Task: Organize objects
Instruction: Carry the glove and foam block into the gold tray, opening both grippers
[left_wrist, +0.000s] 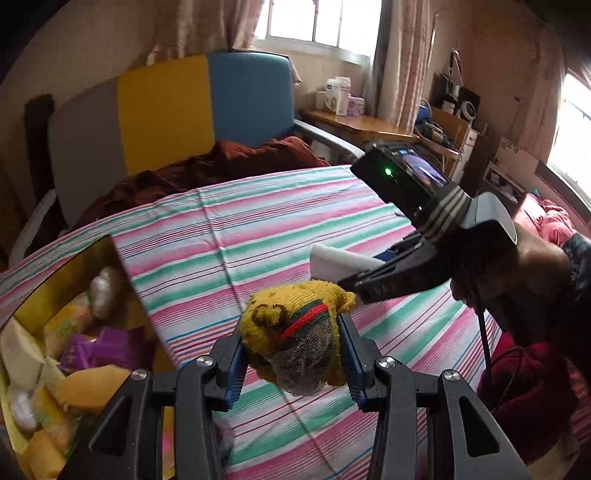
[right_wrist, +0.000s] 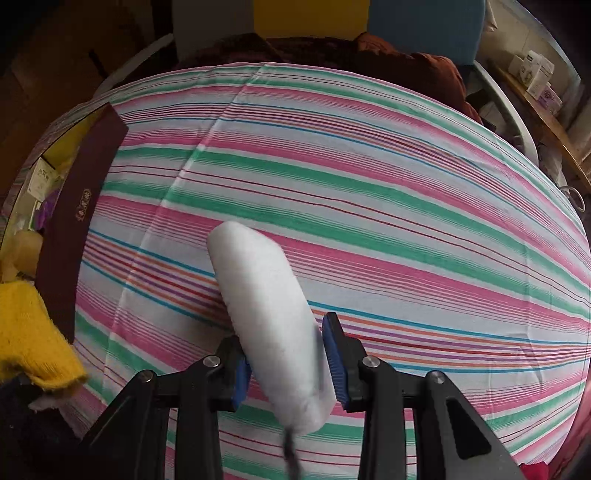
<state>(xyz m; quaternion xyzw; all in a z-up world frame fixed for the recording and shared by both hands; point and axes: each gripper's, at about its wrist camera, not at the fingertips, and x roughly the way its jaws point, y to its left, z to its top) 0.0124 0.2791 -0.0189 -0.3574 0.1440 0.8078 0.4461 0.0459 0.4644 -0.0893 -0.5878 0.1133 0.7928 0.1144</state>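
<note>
Above the striped bed sheet (right_wrist: 369, 192), a yellow knitted scrubber (left_wrist: 295, 332) is clenched in the left tool (left_wrist: 293, 363) and a white foam block (right_wrist: 266, 310) in the right tool (right_wrist: 288, 363), each best carried level to the open box (left_wrist: 122, 258) and released low.

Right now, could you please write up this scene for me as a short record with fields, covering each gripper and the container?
surface: pink, green and white striped bedsheet
left gripper: shut on a mustard-yellow knitted pouch with a red and green band, held above the sheet
right gripper: shut on a white foam block with rounded ends, also held above the sheet
container: open dark maroon box with a yellow lining, at the sheet's left edge
box contents: yellow, white and purple packets
background: grey, yellow and blue headboard
</note>
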